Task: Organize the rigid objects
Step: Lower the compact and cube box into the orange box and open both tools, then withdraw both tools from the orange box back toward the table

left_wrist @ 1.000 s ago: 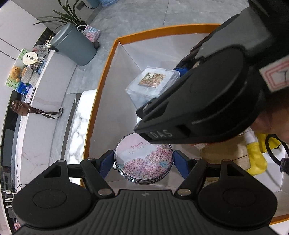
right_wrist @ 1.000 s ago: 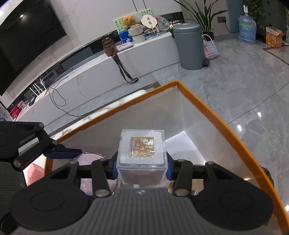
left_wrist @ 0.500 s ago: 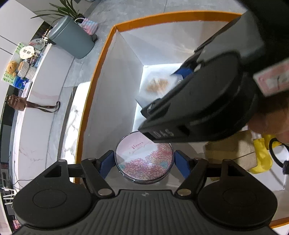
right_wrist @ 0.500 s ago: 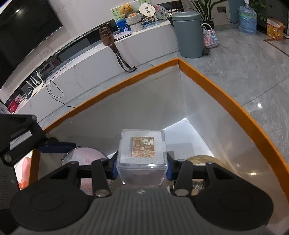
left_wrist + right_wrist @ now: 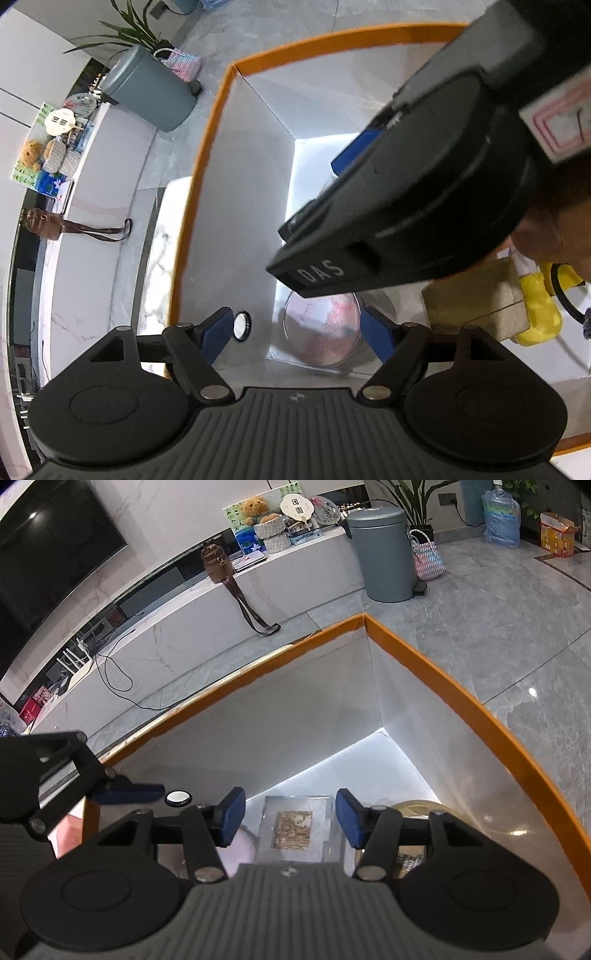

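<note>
An orange-rimmed box (image 5: 207,155) with white inner walls stands below both grippers. My left gripper (image 5: 297,334) hangs over it, jaws wide and still opening. The round floral tin (image 5: 321,332) shows blurred low in the box beneath them, touched by neither pad. My right gripper (image 5: 291,821) is also opening. The clear square case with a picture lid (image 5: 295,829) lies on the box's bottom (image 5: 369,760) under the gap, clear of both blue pads (image 5: 349,823). The right gripper's body (image 5: 424,184) hides much of the box in the left wrist view.
A round gold tin (image 5: 417,808) lies in the box right of the clear case. Outside it sit a beige block (image 5: 476,306) and a yellow object (image 5: 535,306). A grey bin (image 5: 384,554) and a low white bench (image 5: 184,627) stand across the floor.
Both grippers have let go. The floral tin left the left jaws and the clear case left the right jaws, and both now sit lower in the box. Both jaws have widened.
</note>
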A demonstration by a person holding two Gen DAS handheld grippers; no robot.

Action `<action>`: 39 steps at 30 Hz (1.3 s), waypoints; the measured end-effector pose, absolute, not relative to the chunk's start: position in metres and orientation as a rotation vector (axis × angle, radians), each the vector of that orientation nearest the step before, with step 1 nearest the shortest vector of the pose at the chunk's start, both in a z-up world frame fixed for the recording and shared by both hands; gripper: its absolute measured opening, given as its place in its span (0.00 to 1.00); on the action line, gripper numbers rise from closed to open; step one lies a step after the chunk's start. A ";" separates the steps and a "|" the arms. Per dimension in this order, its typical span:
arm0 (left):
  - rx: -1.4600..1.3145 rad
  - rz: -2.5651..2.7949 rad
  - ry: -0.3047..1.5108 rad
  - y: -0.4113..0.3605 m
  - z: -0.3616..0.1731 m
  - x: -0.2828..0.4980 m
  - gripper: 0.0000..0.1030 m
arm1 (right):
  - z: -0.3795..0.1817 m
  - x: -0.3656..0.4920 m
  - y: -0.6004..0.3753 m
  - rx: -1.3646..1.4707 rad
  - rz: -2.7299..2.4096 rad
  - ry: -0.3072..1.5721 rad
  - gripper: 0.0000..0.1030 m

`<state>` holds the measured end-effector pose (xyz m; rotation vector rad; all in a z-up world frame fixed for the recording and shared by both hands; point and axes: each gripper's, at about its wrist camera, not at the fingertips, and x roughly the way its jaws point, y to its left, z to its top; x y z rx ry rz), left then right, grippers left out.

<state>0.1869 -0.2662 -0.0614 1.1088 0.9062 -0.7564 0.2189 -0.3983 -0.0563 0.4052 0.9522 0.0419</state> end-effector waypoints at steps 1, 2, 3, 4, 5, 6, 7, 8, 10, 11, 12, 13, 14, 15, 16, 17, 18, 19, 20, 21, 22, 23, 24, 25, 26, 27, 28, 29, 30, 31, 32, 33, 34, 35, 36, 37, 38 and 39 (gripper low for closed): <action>1.103 -0.755 0.901 -0.266 -0.059 0.187 0.89 | -0.056 0.217 -0.398 0.406 0.041 0.950 0.53; 1.095 -0.753 0.897 -0.266 -0.057 0.187 0.89 | -0.055 0.216 -0.398 0.405 0.040 0.948 0.53; 1.087 -0.752 0.895 -0.265 -0.055 0.188 0.89 | -0.054 0.216 -0.398 0.404 0.039 0.946 0.53; 1.082 -0.751 0.896 -0.264 -0.054 0.188 0.89 | -0.053 0.216 -0.398 0.405 0.040 0.944 0.53; 1.080 -0.751 0.895 -0.264 -0.052 0.188 0.89 | -0.052 0.215 -0.398 0.405 0.040 0.942 0.53; 1.081 -0.749 0.891 -0.264 -0.051 0.189 0.89 | -0.051 0.215 -0.399 0.404 0.039 0.941 0.53; 1.083 -0.748 0.885 -0.263 -0.049 0.188 0.89 | -0.051 0.214 -0.398 0.403 0.039 0.940 0.53; 1.082 -0.747 0.881 -0.263 -0.048 0.187 0.89 | -0.049 0.214 -0.399 0.403 0.038 0.938 0.53; 1.072 -0.749 0.872 -0.258 -0.044 0.180 0.89 | -0.047 0.213 -0.399 0.402 0.037 0.936 0.53; 1.065 -0.751 0.868 -0.257 -0.041 0.179 0.89 | -0.046 0.212 -0.400 0.401 0.036 0.933 0.53; 1.059 -0.752 0.862 -0.256 -0.038 0.178 0.89 | -0.044 0.211 -0.400 0.402 0.035 0.930 0.53; 1.054 -0.751 0.857 -0.255 -0.036 0.177 0.89 | -0.043 0.210 -0.401 0.402 0.035 0.927 0.53; 1.051 -0.750 0.853 -0.254 -0.033 0.176 0.89 | -0.041 0.210 -0.400 0.400 0.034 0.923 0.53; 1.046 -0.749 0.846 -0.253 -0.030 0.175 0.89 | -0.039 0.209 -0.400 0.398 0.034 0.921 0.53; 1.040 -0.747 0.841 -0.251 -0.028 0.174 0.89 | -0.037 0.208 -0.399 0.394 0.035 0.918 0.53; 1.033 -0.745 0.838 -0.249 -0.025 0.174 0.89 | -0.035 0.208 -0.398 0.389 0.036 0.915 0.53; 1.027 -0.742 0.835 -0.248 -0.023 0.173 0.89 | -0.033 0.207 -0.397 0.384 0.036 0.912 0.53; 1.021 -0.740 0.831 -0.247 -0.020 0.172 0.89 | -0.030 0.206 -0.396 0.379 0.037 0.908 0.53; 1.016 -0.738 0.827 -0.244 -0.017 0.170 0.89 | -0.028 0.205 -0.395 0.376 0.037 0.905 0.53; 1.011 -0.737 0.823 -0.243 -0.014 0.172 0.89 | -0.026 0.204 -0.394 0.372 0.037 0.902 0.53; 1.007 -0.734 0.819 -0.241 -0.011 0.171 0.89 | -0.023 0.203 -0.393 0.369 0.038 0.898 0.53; 1.004 -0.732 0.816 -0.240 -0.009 0.171 0.89 | -0.021 0.202 -0.393 0.366 0.039 0.894 0.53; 1.001 -0.729 0.814 -0.238 -0.006 0.170 0.89 | -0.018 0.201 -0.392 0.364 0.041 0.889 0.53; 0.999 -0.726 0.811 -0.236 -0.004 0.170 0.89 | -0.015 0.200 -0.391 0.362 0.043 0.884 0.53; 0.997 -0.724 0.809 -0.234 -0.001 0.169 0.89 | -0.011 0.200 -0.389 0.359 0.045 0.878 0.53; 0.994 -0.720 0.806 -0.231 0.002 0.168 0.89 | -0.008 0.200 -0.387 0.356 0.047 0.873 0.53; 0.992 -0.717 0.805 -0.229 0.004 0.167 0.89 | -0.004 0.199 -0.385 0.352 0.049 0.869 0.53; 0.991 -0.713 0.804 -0.227 0.007 0.166 0.89 | -0.001 0.197 -0.382 0.348 0.051 0.863 0.53; 0.991 -0.708 0.801 -0.226 0.010 0.164 0.89 | 0.002 0.197 -0.380 0.344 0.055 0.860 0.53; 0.991 -0.704 0.797 -0.223 0.012 0.163 0.89 | 0.006 0.196 -0.376 0.339 0.059 0.856 0.53; 0.990 -0.701 0.794 -0.221 0.015 0.162 0.89 | 0.009 0.194 -0.373 0.335 0.064 0.852 0.53; 0.989 -0.696 0.791 -0.220 0.019 0.160 0.89 | 0.012 0.193 -0.369 0.328 0.069 0.849 0.53; 0.986 -0.692 0.787 -0.217 0.022 0.160 0.89 | 0.014 0.192 -0.366 0.320 0.072 0.846 0.53; 0.983 -0.688 0.783 -0.214 0.026 0.158 0.89 | 0.018 0.191 -0.362 0.311 0.076 0.842 0.53; 0.977 -0.682 0.780 -0.211 0.029 0.157 0.89 | 0.020 0.189 -0.359 0.304 0.079 0.839 0.53; 0.972 -0.677 0.776 -0.208 0.032 0.156 0.89 | 0.023 0.188 -0.356 0.297 0.083 0.836 0.53; 0.966 -0.671 0.772 -0.204 0.035 0.155 0.89 | 0.025 0.186 -0.352 0.291 0.087 0.833 0.53; 0.957 -0.664 0.767 -0.201 0.038 0.154 0.89 | 0.027 0.185 -0.350 0.286 0.092 0.831 0.53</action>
